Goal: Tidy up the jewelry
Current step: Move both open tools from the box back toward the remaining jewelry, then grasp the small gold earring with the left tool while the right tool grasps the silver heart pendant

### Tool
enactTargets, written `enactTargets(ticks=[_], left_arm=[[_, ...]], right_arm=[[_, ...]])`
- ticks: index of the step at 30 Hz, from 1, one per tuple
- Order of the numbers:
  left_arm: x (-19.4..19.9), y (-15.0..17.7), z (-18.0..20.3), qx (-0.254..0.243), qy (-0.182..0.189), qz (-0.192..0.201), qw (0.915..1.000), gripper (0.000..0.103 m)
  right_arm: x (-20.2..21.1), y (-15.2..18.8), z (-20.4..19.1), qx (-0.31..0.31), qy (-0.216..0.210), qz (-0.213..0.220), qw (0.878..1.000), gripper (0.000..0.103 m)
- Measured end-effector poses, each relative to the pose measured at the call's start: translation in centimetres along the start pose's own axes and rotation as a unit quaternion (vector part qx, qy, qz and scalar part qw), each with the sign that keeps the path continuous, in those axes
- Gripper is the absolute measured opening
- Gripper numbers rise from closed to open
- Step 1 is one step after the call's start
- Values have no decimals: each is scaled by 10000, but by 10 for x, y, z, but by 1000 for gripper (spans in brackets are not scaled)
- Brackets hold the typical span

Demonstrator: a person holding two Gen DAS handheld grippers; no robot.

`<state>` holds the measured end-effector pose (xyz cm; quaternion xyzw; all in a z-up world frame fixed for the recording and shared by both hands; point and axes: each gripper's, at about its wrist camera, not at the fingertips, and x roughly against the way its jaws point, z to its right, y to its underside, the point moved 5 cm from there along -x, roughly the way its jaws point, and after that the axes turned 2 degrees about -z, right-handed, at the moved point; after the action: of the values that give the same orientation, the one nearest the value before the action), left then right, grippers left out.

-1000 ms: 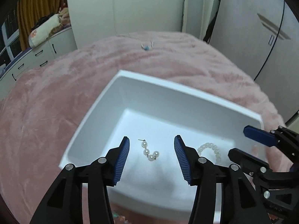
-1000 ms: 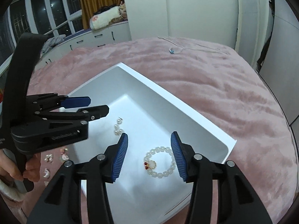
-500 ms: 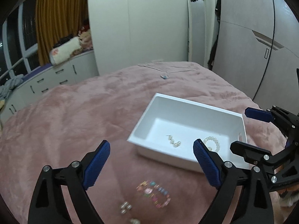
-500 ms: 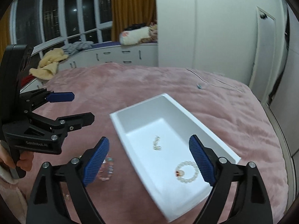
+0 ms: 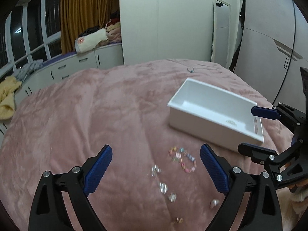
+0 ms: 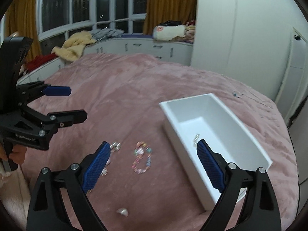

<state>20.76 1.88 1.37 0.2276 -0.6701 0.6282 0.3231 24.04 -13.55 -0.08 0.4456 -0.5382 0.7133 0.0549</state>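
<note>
Bracelet (image 5: 182, 159), one, lies beside one white box (image 5: 204, 119).

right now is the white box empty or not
Not empty: the white box holds a small pearl piece on its floor, and the left view shows beads inside.

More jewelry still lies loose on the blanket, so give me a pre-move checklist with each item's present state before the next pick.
1. Left gripper empty, jaws wide after just opening: ok.
2. Right gripper empty, jaws wide after just opening: ok.
3. White box upright on the pink blanket, open top unobstructed: ok.
4. Next target in view: colourful bead bracelet lies flat on the blanket beside the box, clear of other pieces: ok.
5. Small silver pieces sharp enough to tell apart: cannot tell, the frames are blurred.
6. Grippers clear of each other: ok, they are apart in both wrist views.
</note>
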Motion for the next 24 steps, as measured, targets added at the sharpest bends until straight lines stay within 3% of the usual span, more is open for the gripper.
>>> enactTargets(ticks=[6, 12, 18, 24], left_arm=[[-8, 44, 1, -91, 177, -287, 9994, 94], [-16, 78, 15, -412, 476, -563, 9964, 94], [-37, 112, 40, -1038, 700, -1001, 9871, 94], [-57, 132, 49, -1174, 771, -1370, 9806, 89]], right_arm=[[-23, 41, -32, 814, -280, -540, 9948, 89], [-46, 81, -52, 1364, -698, -1147, 9815, 85], [-67, 115, -61, 1587, -867, -1655, 9695, 77], [-80, 126, -62, 1573, -968, -1895, 9643, 72]])
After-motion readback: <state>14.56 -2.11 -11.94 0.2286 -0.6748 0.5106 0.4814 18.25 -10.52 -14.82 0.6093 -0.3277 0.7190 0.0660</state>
